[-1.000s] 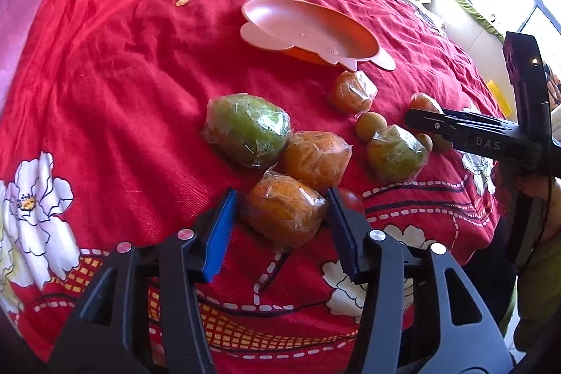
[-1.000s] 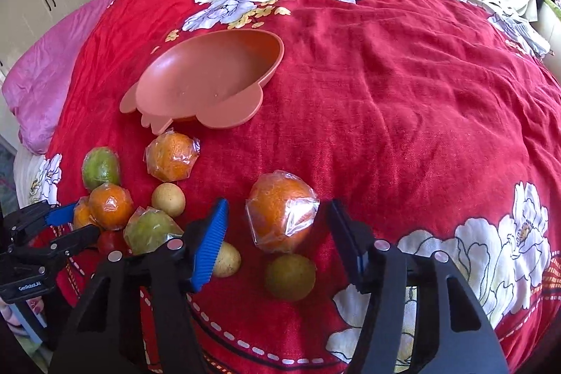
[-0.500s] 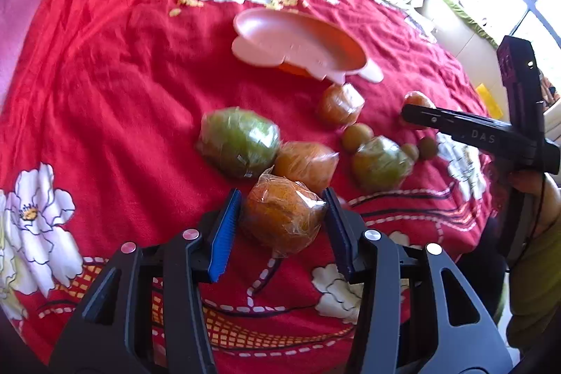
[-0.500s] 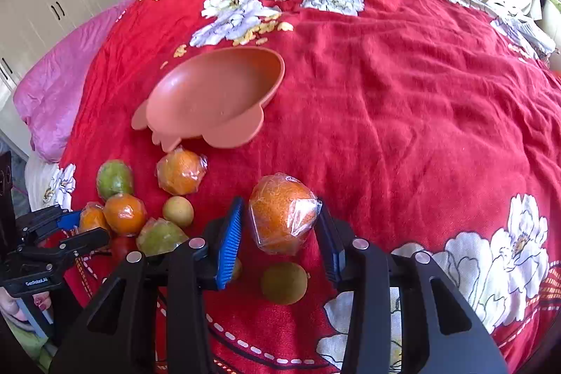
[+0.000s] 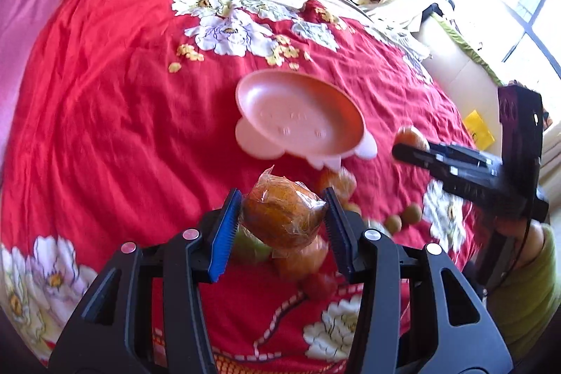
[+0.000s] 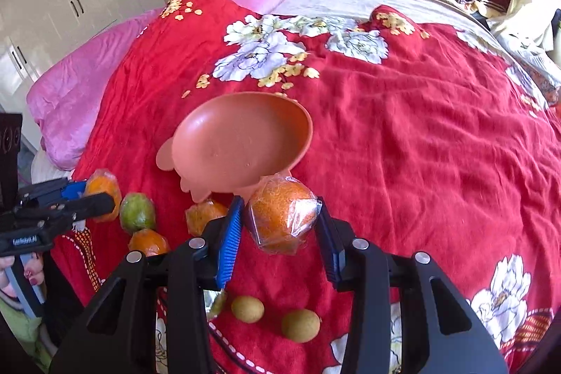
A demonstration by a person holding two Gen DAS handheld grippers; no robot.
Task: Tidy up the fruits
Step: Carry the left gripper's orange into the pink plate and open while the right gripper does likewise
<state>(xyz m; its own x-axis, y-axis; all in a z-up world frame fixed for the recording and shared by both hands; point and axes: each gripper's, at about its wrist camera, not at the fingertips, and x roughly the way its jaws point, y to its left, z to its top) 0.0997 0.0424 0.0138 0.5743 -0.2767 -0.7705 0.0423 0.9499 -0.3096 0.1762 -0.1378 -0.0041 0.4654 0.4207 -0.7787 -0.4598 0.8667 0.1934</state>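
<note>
The red floral bedspread [image 6: 420,128] fills both views, and the fruit job looks barely started. On it, toward the middle, sits the salmon-pink bowl [image 6: 196,135], and nothing lies inside it in either view.

The left gripper [image 5: 282,226] pinches a plastic-wrapped orange [image 5: 284,219] between its blue pads, held above the cluster of loose fruit, with the bowl just beyond it. The right gripper [image 6: 278,226] is likewise pressed onto a second wrapped orange [image 6: 280,218], raised over the bedspread right at the bowl's near rim. Both pieces seem to be on their way to the bowl, so I judge neither delivery finished.

Left on the cloth in the right wrist view: a green fruit [image 6: 137,212] at the near left, a wrapped orange fruit [image 6: 149,241] just nearer than it, another wrapped one [image 6: 201,215] beside the bowl's near edge, and two small yellowish round fruits [image 6: 247,308] close to the camera. A small red fruit [image 5: 319,284] shows in the left wrist view, near the bottom of the cluster. Most of the fruit, then, awaits moving.
</note>
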